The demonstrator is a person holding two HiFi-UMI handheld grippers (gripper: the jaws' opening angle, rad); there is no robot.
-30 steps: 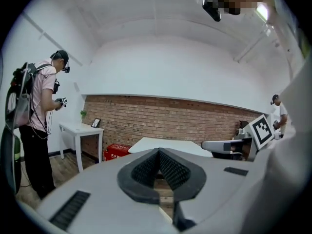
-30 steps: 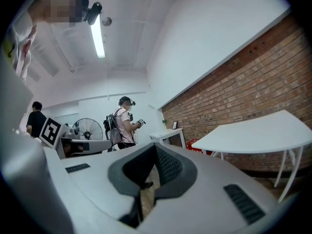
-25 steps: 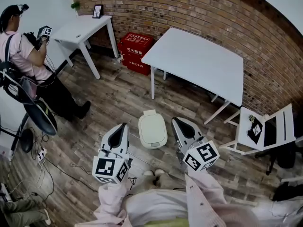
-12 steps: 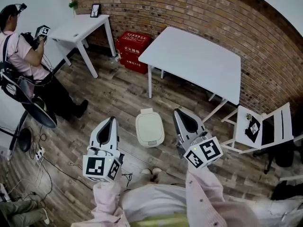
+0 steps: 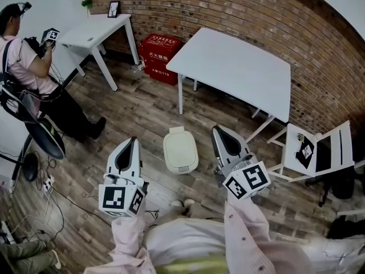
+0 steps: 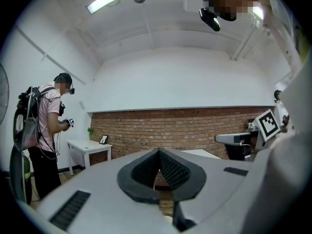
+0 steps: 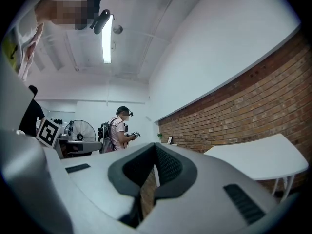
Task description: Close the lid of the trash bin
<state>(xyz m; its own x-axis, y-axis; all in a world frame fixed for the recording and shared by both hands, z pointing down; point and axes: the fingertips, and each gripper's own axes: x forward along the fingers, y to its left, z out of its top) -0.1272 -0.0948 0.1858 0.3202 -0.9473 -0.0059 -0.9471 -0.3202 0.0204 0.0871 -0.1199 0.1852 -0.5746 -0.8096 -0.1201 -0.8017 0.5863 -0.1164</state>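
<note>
The white left gripper (image 5: 133, 141) and white right gripper (image 5: 217, 130) are held level, each with jaws pressed together on nothing. Between and below them lies the cream rectangular plastic trash bin (image 5: 180, 150), lid seemingly down, long axis pointing away. The right gripper is judged marginally nearer.

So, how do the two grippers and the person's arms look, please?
The left gripper and the right gripper look alike: pale grey shells that narrow to a point, with black ribbed pads inside a dark rim. Each carries a cube with black-and-white square markers at its rear. The sleeves are pale pink.
</note>
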